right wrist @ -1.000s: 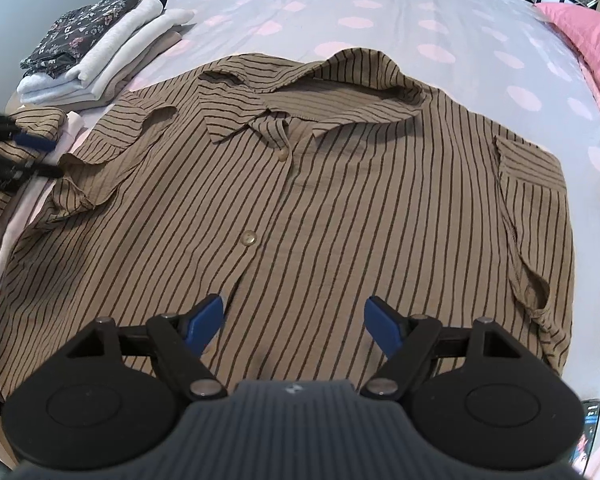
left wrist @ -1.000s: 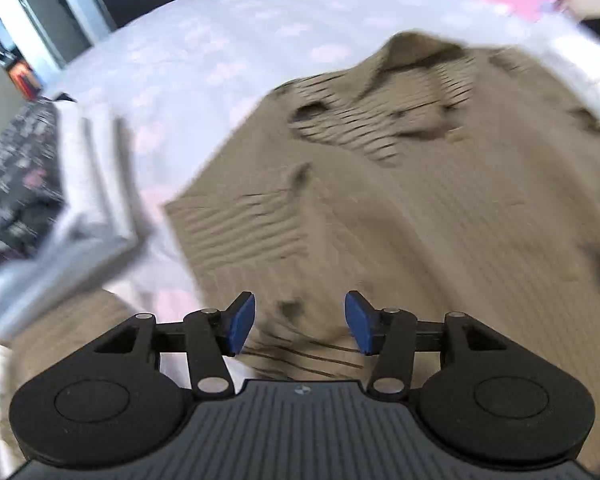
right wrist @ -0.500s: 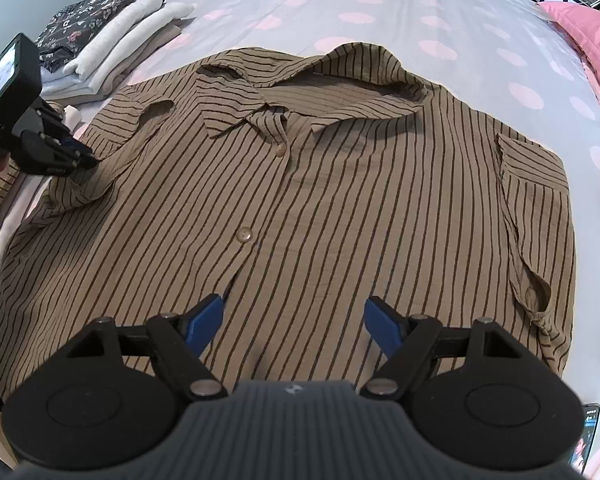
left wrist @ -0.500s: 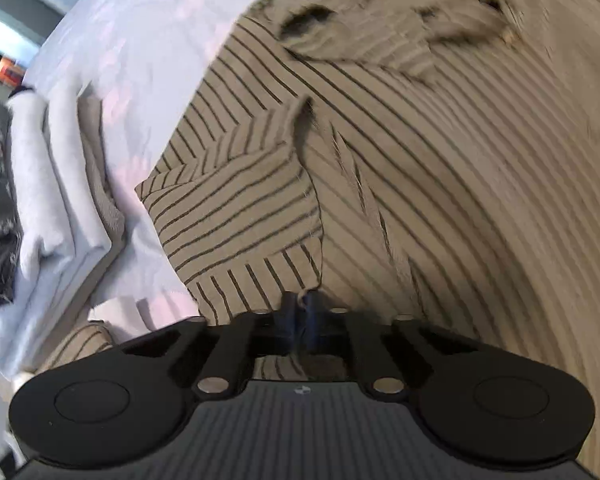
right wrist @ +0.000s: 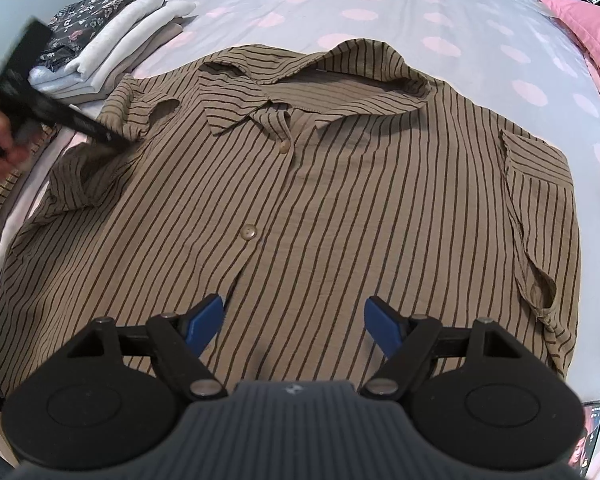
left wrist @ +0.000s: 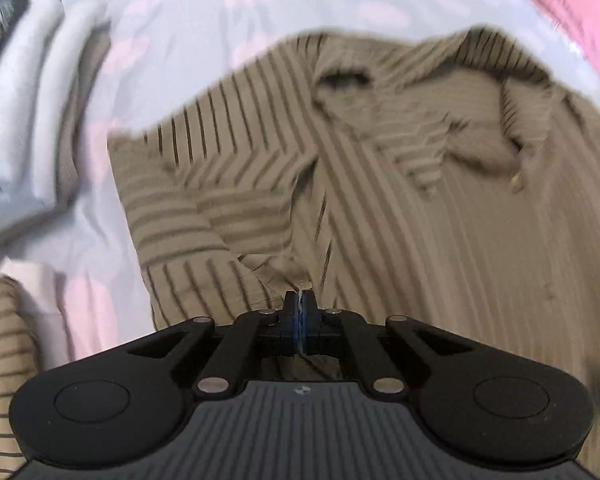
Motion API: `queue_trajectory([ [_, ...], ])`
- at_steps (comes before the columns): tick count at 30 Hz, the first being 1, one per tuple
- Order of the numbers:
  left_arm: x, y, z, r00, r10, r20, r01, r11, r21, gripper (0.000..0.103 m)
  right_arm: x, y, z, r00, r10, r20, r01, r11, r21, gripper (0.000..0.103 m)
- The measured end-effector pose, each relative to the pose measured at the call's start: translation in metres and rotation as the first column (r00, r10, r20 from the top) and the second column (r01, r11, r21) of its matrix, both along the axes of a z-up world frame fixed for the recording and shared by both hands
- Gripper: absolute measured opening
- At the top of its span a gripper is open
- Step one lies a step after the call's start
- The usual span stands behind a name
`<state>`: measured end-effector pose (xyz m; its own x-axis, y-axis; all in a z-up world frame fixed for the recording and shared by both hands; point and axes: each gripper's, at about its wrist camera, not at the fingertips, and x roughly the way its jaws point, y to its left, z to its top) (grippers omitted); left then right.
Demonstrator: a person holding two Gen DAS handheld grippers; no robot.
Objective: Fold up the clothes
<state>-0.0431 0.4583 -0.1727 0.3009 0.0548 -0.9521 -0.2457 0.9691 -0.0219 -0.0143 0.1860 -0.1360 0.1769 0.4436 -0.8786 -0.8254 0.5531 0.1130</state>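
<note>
Left wrist view: left gripper [left wrist: 299,306] clamped on a pinch of the brown striped shirt [left wrist: 440,248] at its sleeve, folded clothes [left wrist: 24,120] stacked to the side. Right wrist view: right gripper [right wrist: 294,322] spread wide above the shirt [right wrist: 340,200], spread flat on the dotted bedsheet [right wrist: 380,4], 2 buttons showing.

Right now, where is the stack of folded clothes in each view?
Left wrist view: stack of folded clothes at the left edge, blurred.
Right wrist view: upper left corner, behind the left tongs.
Shared landmark: the striped shirt's collar.
</note>
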Motion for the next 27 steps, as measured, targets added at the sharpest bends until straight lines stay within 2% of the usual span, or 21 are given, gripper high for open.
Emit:
queue_trajectory([
  [2, -0.002, 0.003, -0.004, 1.0, 0.01, 0.012, -0.01, 1.0, -0.013, 0.0, 0.0, 0.0, 0.0, 1.0, 0.0, 0.0, 0.0, 1.0, -0.001, 0.08],
  [4, -0.002, 0.005, 0.002, 1.0, 0.006, 0.008, -0.006, 1.0, -0.023, 0.006, 0.001, 0.0, 0.0, 1.0, -0.001, -0.001, 0.001, 1.0, -0.002, 0.08],
  [6, -0.003, 0.009, 0.016, 1.0, -0.005, 0.022, 0.005, 1.0, -0.023, 0.029, 0.002, 0.0, 0.0, 1.0, -0.003, -0.001, 0.003, 1.0, -0.001, 0.08],
  [11, 0.008, 0.031, 0.049, 0.996, 0.017, 0.09, -0.019, 1.0, 0.023, 0.031, 0.005, -0.001, -0.002, 1.0, -0.022, -0.016, 0.022, 1.0, -0.001, 0.08],
  [16, 0.036, 0.045, 0.051, 0.989, 0.097, 0.116, -0.095, 0.995, -0.024, 0.032, 0.007, -0.001, -0.005, 0.999, -0.031, -0.032, 0.031, 1.0, -0.007, 0.08],
  [17, 0.041, 0.043, 0.048, 0.988, 0.098, 0.117, -0.095, 0.995, -0.029, 0.035, 0.007, 0.0, -0.006, 0.999, -0.033, -0.035, 0.032, 0.999, -0.009, 0.08],
  [18, 0.045, 0.038, 0.044, 0.991, 0.081, 0.109, -0.08, 0.997, -0.015, 0.044, 0.008, 0.0, -0.006, 0.999, -0.033, -0.036, 0.033, 0.999, -0.009, 0.08],
  [20, 0.051, 0.028, 0.037, 0.995, 0.043, 0.092, -0.044, 0.999, 0.014, 0.049, 0.009, 0.001, -0.006, 0.999, -0.032, -0.036, 0.032, 0.999, -0.009, 0.08],
  [23, 0.059, 0.013, 0.021, 0.999, -0.022, 0.03, 0.019, 0.996, 0.087, 0.049, 0.011, 0.001, -0.007, 0.999, -0.029, -0.037, 0.029, 1.0, -0.009, 0.08],
  [25, 0.063, 0.011, 0.017, 1.0, -0.026, 0.017, 0.024, 0.994, 0.106, 0.046, 0.012, 0.002, -0.007, 0.999, -0.028, -0.041, 0.028, 1.0, -0.01, 0.08],
  [27, 0.065, 0.014, 0.018, 1.0, -0.01, 0.025, 0.008, 0.994, 0.106, 0.017, 0.013, 0.001, -0.008, 0.999, -0.026, -0.044, 0.026, 1.0, -0.013, 0.08],
])
